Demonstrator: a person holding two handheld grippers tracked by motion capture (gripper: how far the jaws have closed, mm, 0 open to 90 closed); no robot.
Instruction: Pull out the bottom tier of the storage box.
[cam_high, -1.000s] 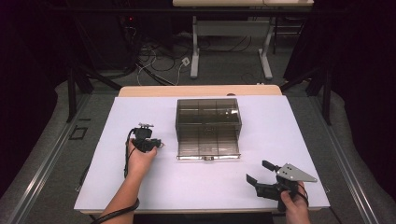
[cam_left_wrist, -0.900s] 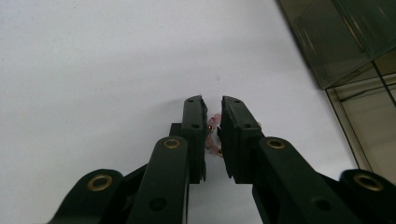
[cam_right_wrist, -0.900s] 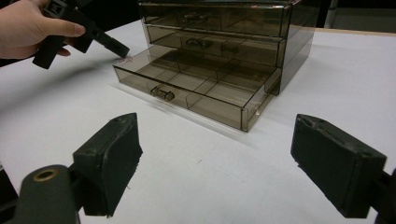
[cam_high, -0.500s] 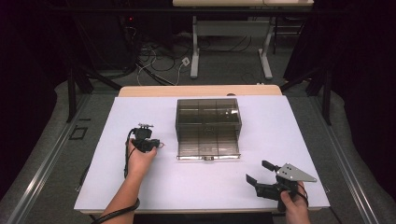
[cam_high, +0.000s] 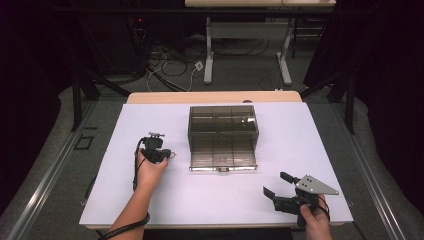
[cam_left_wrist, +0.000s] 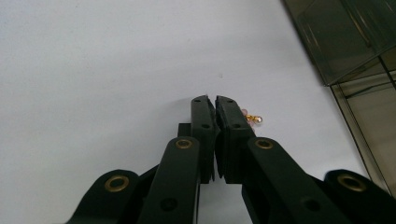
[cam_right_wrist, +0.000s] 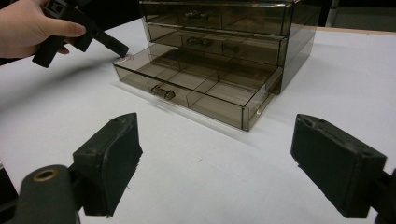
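A smoky clear drawer box (cam_high: 223, 122) stands mid-table, its bottom drawer (cam_high: 223, 154) pulled out and showing bare compartments (cam_right_wrist: 201, 86). Left of it, my left gripper (cam_high: 167, 154) rests tip-down on the white table. Its jaws have just been closing and now stand shut (cam_left_wrist: 215, 100); nothing shows in the thin slit between the pads. A tiny gold and pink trinket (cam_left_wrist: 252, 119) peeks out beside the right fingertip, touching it. My right gripper (cam_high: 276, 184) hovers near the front right edge, wide open (cam_right_wrist: 215, 140), facing the drawer with nothing between its fingers.
The white table (cam_high: 300, 145) has a wooden strip along its far edge. The box's upper drawers (cam_right_wrist: 215, 18) are closed. Beyond the table are desk legs and cables on the floor (cam_high: 170, 65).
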